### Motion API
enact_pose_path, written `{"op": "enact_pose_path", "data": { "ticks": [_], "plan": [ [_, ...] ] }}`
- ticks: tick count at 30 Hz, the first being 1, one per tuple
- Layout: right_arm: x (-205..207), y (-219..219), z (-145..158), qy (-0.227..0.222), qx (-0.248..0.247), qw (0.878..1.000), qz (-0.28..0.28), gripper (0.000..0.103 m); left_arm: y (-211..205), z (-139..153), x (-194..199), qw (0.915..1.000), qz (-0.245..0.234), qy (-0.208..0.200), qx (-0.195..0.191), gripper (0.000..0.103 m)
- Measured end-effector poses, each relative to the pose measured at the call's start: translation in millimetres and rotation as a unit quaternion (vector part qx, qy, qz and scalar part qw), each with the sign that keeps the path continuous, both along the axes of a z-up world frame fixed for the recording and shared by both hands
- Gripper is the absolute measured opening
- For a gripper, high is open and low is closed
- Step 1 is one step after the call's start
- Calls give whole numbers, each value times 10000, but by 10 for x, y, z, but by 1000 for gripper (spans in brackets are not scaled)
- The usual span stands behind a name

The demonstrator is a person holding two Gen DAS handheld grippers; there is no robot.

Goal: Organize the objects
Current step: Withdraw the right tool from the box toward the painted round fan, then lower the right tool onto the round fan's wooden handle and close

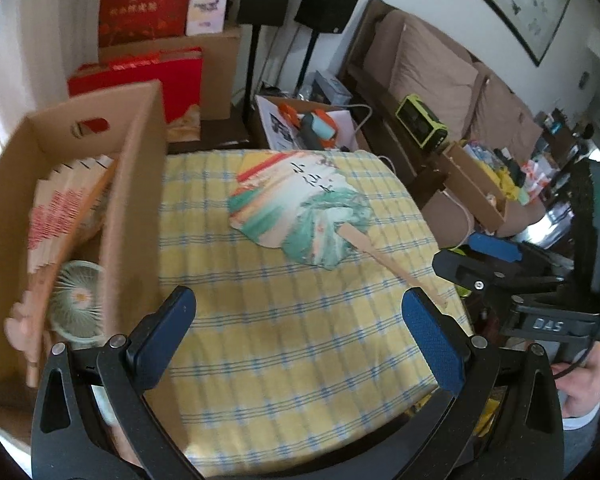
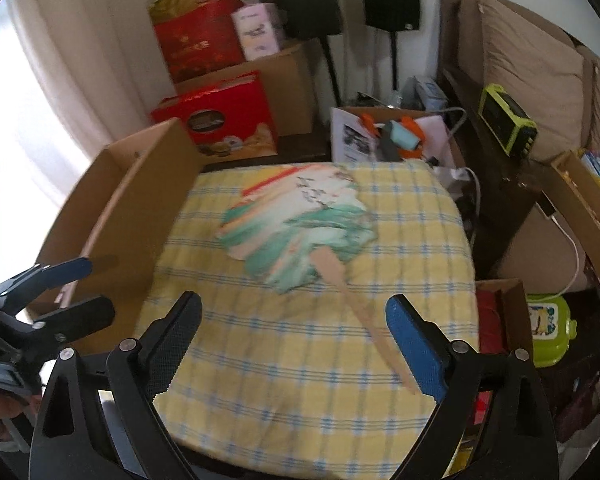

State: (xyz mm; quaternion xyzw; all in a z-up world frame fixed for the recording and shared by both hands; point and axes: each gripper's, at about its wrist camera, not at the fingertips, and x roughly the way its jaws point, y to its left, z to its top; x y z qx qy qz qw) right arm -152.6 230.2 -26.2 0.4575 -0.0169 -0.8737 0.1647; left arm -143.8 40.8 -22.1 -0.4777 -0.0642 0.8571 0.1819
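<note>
A: If I come in too flat w/ the right gripper (image 2: 294, 344), the thin wooden handle (image 2: 364, 312) could skate off on the quilted check cloth (image 2: 300, 400), or I'd pinch fabric instead.

B: Jaws?

A: Both spread wide, nothing in either. The left gripper (image 1: 300, 320) hovers near the cardboard box (image 1: 132, 184).

B: Where's the fan?

A: The paper fan (image 1: 300, 204) lies flat mid-cloth, handle pointing toward my right fingers (image 2: 412, 344), just beside the blue pad, can't tell if touching.

B: Other risks?

A: The fan face is thin and scalloped, so it probably bends or creases if squeezed. The box wall is tall, and it already holds a folding fan (image 1: 64, 216) and a small round fan (image 1: 80, 300), so the face may catch on the rim.
</note>
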Motion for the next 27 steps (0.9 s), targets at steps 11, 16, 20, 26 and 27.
{"op": "enact_pose_path", "data": {
  "ticks": [11, 16, 20, 26, 27],
  "plan": [
    [-258, 417, -678, -391, 174, 9990, -158, 63, 266, -599, -260, 9946, -116, -767, 695, 103],
    [-242, 379, -885, -506, 441, 9977, 3, 47, 431, -751, -322, 9914, -195, -983, 846, 101],
    [-244, 374, -961, -562, 477, 9973, 33, 43, 558, -805, -353, 9902, -247, -1082, 848, 99],
    [-250, 383, -1030, -665, 482, 9966, 58, 35, 679, -905, -400, 9876, -245, -1241, 926, 95],
    [-248, 383, -1051, -699, 462, 9965, 68, 32, 701, -946, -412, 9859, -240, -1315, 1002, 92]
  ]
}}
